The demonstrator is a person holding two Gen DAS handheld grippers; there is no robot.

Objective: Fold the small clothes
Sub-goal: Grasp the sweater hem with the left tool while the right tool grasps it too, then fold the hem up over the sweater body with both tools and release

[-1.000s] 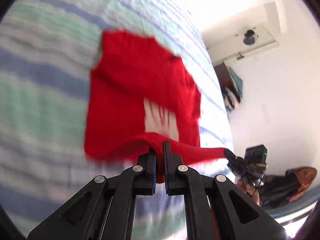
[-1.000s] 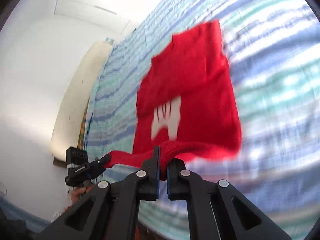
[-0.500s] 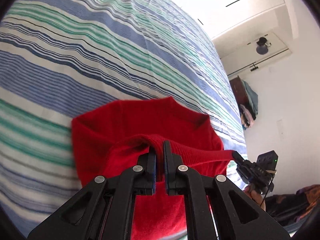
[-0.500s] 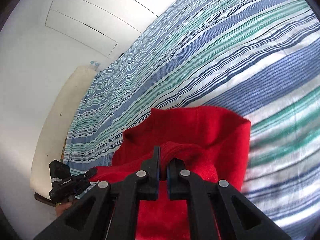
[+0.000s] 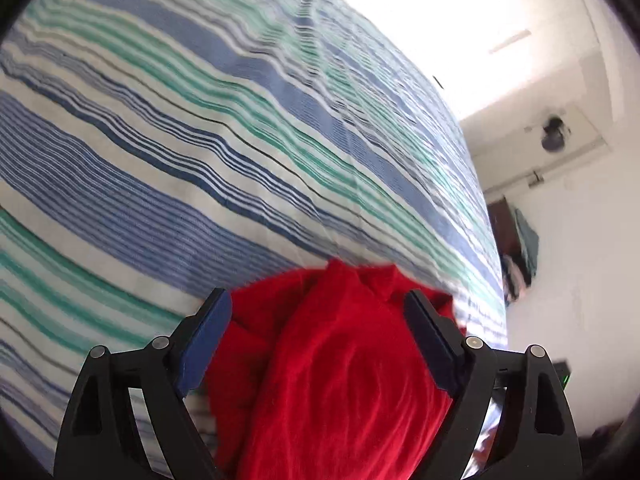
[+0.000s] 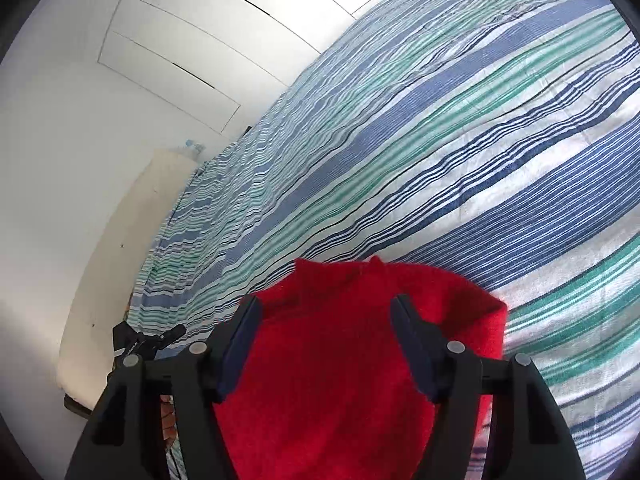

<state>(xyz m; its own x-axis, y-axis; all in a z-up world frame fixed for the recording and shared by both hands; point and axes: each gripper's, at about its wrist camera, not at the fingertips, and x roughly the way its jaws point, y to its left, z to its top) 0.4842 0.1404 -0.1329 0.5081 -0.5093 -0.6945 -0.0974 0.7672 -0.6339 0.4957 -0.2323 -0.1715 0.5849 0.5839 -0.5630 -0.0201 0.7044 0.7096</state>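
A small red knitted garment [image 5: 340, 368] lies folded over itself on the striped bed sheet [image 5: 200, 160]. My left gripper [image 5: 318, 304] hovers over it with its jaws opening; the cloth lies between and below the blue pads [image 5: 204, 336], which do not press on it. In the right wrist view the same red garment [image 6: 344, 372] fills the space under my right gripper [image 6: 326, 312], whose jaws are opening too, apart from the fabric. The left gripper [image 6: 144, 344] shows small at the lower left of that view.
The blue, green and white striped sheet [image 6: 440, 140] stretches far ahead. White cupboard doors [image 6: 168, 40] stand behind the bed. A cream headboard or cushion [image 6: 112, 260] runs along its left side. Clothes hang by a dark shelf [image 5: 516, 248] at the right wall.
Both grippers carried the garment's edge over onto itself, then let go: jaws that were shut on the red cloth now stand wide apart, and the garment lies folded.
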